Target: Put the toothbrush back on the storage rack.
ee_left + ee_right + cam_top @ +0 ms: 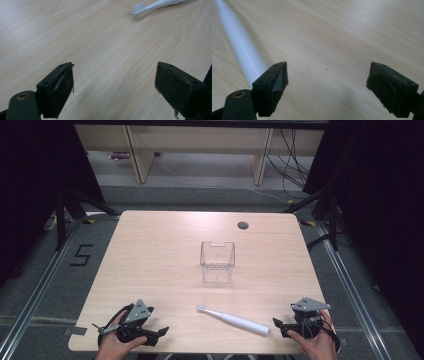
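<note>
Counter [150, 260]: pale wood-grain, smooth, rounded corners, grey floor around it. Toothbrush [235, 319]: white, tapered plastic, lying flat near the counter's front edge, between your claws. Clear ribbed bin [217, 261] at the counter's centre. Your left claw [161, 332] and right claw [278, 323]: both wide, empty.

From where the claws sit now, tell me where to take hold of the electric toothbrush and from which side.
Grip the electric toothbrush on its thick white handle, near the end closest to the right claw. It lies flat on the table, slanted, so come down from above with the open jaws across the handle's width. The thin neck and bristle head, pointing toward the left claw, would probably give a poorer hold.
</note>
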Demonstrator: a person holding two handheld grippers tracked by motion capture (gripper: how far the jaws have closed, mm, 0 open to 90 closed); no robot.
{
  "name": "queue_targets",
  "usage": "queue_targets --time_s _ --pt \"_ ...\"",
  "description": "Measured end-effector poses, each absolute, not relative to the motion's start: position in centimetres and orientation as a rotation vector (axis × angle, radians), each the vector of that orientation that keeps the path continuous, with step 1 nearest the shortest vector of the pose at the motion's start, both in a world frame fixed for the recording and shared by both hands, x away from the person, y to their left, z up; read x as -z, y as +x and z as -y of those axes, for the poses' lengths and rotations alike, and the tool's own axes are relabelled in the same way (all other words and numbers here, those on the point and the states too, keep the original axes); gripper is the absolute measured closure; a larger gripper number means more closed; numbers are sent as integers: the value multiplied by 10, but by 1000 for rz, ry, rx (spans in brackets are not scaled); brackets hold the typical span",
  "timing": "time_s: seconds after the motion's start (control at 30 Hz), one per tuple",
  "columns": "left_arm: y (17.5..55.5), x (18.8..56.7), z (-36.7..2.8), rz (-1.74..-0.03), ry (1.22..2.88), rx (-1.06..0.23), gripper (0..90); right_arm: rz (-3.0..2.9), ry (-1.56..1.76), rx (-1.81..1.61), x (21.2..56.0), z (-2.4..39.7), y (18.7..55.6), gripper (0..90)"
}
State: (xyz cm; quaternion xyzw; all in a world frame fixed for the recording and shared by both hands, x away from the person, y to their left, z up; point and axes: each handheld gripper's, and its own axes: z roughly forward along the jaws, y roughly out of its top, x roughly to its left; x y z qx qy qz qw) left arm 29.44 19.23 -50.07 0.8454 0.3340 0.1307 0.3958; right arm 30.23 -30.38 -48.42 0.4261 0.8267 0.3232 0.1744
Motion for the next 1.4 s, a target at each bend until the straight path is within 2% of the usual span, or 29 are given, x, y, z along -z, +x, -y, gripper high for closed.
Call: queue_targets --time_s 0.03,0.07,0.27,0.5,0.6,0.8,0.9,1.03,1.4 --pt "295 501 -192 -849 2148 -341 148 -2318 1278 -915 483 301 299 169" --pt "295 501 -193 -847 2152 -342 148 -2332 1201 -913 483 303 303 169" --pt "295 500 -193 -855 2148 -342 148 -2343 1224 -895 479 297 304 176" --pt "295 500 -193 -863 2139 -328 148 -2418 1123 -897 469 284 312 222" --pt "295 500 -192 -866 2137 -329 148 -2451 1088 -902 466 279 314 269" --pt "296 500 -194 -862 2153 -341 148 -2518 1010 -906 464 264 317 279" --pt "295 500 -193 -866 2136 -327 148 -2559 909 -913 460 253 318 336" --pt "296 500 -194 -862 2151 -337 148 -2607 841 -894 454 242 319 366" --pt "296 500 -194 -864 2144 -328 148 -2734 754 -826 449 214 324 412"
